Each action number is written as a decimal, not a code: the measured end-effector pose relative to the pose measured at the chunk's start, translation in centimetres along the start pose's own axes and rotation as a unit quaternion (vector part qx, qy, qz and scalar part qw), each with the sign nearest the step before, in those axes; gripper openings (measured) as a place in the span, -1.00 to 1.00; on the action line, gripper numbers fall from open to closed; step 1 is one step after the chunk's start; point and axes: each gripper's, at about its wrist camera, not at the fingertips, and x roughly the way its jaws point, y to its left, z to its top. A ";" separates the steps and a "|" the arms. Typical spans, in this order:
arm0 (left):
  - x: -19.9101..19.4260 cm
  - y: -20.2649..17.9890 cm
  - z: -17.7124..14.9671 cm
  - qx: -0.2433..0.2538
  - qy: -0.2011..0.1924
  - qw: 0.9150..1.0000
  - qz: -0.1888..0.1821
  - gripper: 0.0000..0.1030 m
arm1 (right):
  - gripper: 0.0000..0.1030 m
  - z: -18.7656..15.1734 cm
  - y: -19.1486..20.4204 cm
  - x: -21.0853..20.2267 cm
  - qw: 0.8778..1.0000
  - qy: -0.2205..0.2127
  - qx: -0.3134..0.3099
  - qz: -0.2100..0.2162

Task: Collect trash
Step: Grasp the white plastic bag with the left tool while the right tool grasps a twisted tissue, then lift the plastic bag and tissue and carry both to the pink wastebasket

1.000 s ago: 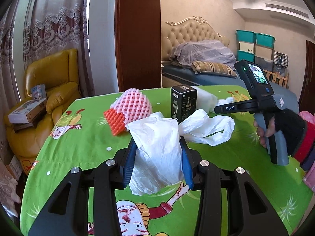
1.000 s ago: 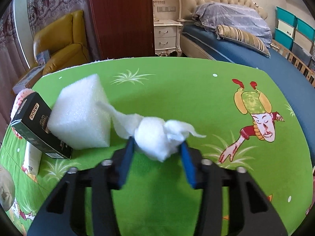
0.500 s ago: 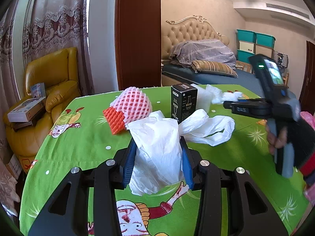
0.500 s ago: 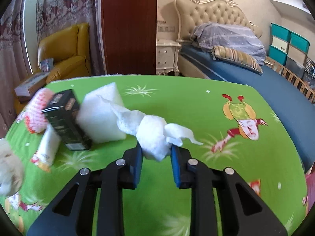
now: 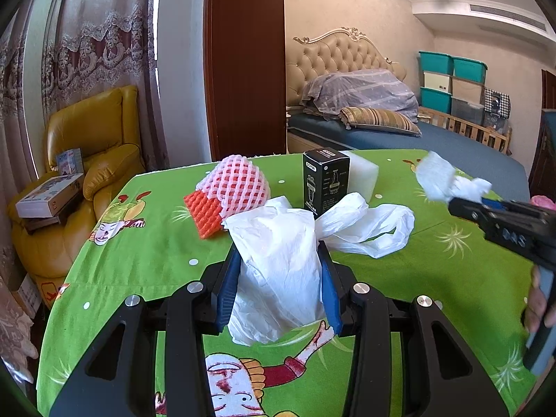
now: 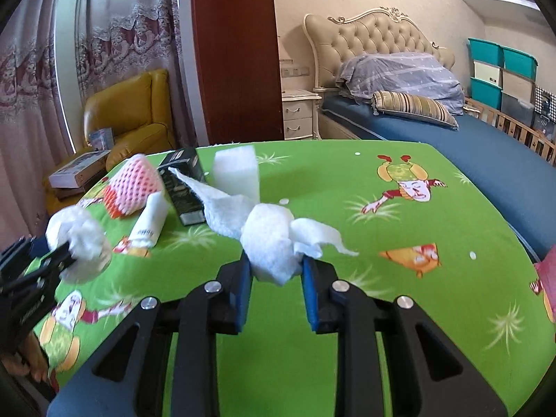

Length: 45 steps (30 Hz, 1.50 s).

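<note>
My left gripper [image 5: 278, 274] is shut on a white plastic bag [image 5: 278, 260] and holds it above the green cartoon tablecloth [image 5: 139, 250]. The bag's handles [image 5: 368, 229] trail to the right. My right gripper [image 6: 276, 271] is shut on a crumpled white paper tissue [image 6: 271, 239], lifted off the table; it also shows in the left wrist view [image 5: 448, 180]. The left gripper with the bag shows blurred at the left of the right wrist view [image 6: 76, 243].
On the table lie a pink and orange foam fruit net [image 5: 229, 191], a black carton [image 5: 325, 180], a white foam block [image 5: 361, 173] and a white tube [image 6: 149, 222]. A yellow armchair [image 5: 87, 160] stands left, a bed [image 5: 399, 128] behind.
My right gripper closed on the tissue, lifted it off the table and drew back toward me and the left gripper. The left gripper and bag stayed put.
</note>
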 end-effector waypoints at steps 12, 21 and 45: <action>-0.7 -0.8 -0.1 0.018 -0.006 1.000 0.000 -0.23 | -0.51 -2.0 1.0 -3.6 1.000 -0.013 -0.018 0.014; -2.3 -3.5 -0.7 0.034 0.000 0.999 -0.022 -0.23 | -0.51 -2.7 -0.1 -6.4 0.999 -0.031 -0.012 0.012; -4.0 -11.5 -0.8 0.085 0.014 0.991 -0.098 -0.23 | -0.50 -6.0 -5.1 -11.8 0.998 -0.054 0.002 -0.021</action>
